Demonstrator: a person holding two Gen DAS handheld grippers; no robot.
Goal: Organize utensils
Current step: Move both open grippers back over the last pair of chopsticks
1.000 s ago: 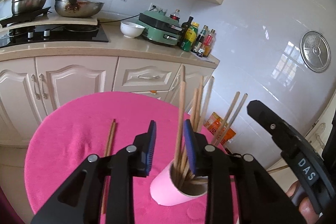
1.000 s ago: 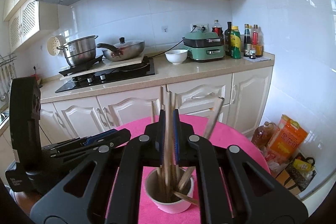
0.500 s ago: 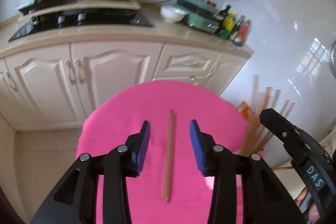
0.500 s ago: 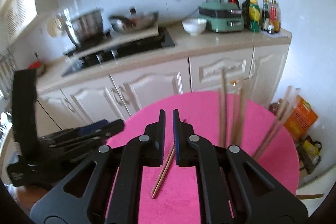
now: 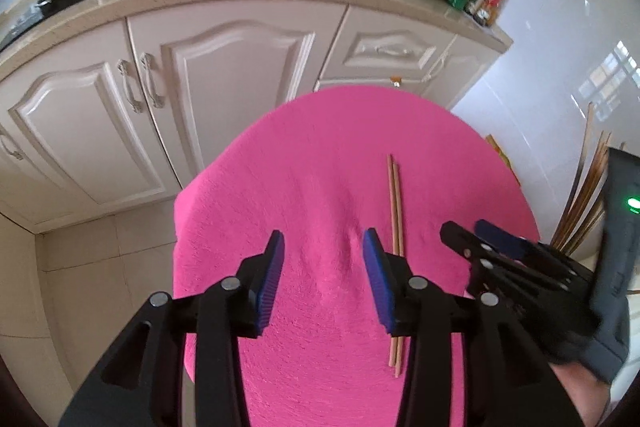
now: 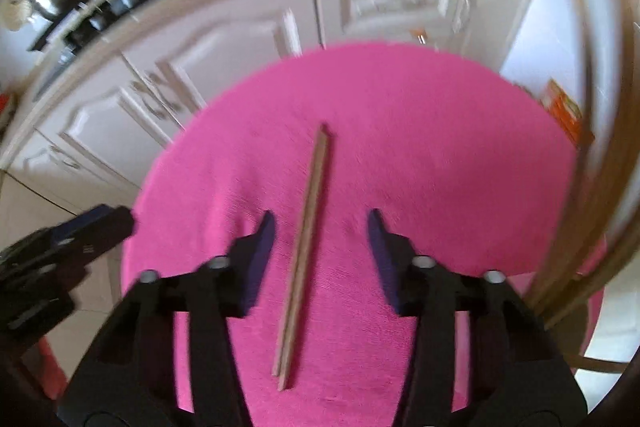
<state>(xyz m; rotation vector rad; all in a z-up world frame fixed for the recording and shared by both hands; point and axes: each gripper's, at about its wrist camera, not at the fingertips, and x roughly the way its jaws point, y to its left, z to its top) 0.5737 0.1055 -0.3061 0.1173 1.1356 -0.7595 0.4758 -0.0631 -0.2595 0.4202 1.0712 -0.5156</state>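
1. Versus a second ago: both my cameras have tipped down off the pink cup of chopsticks onto the pink tablecloth (image 5: 320,155). The right gripper (image 6: 322,227) was clamped on a chopstick standing in the cup; now nothing sits in its grip and the jaws are opening. The left gripper (image 5: 323,243) stands a bit wider than before.
2. Chopstick pair (image 6: 306,239) lies flat on the cloth, two sticks side by side and touching, running from lower centre to mid frame in the right wrist view. It sits between the right fingers, nearer the left-hand pad, with no contact visible.
3. In the left wrist view the same pair (image 5: 395,203) lies just outside the right-hand pad, partly hidden behind that finger. Only bare cloth sits between the left pads.
4. Left gripper: released, partly spread, holding nothing.
5. Bundle of chopsticks (image 5: 588,199) stands at the right edge of the left view, behind the right gripper (image 5: 476,231); the cup itself is hidden. The right view is blurred.
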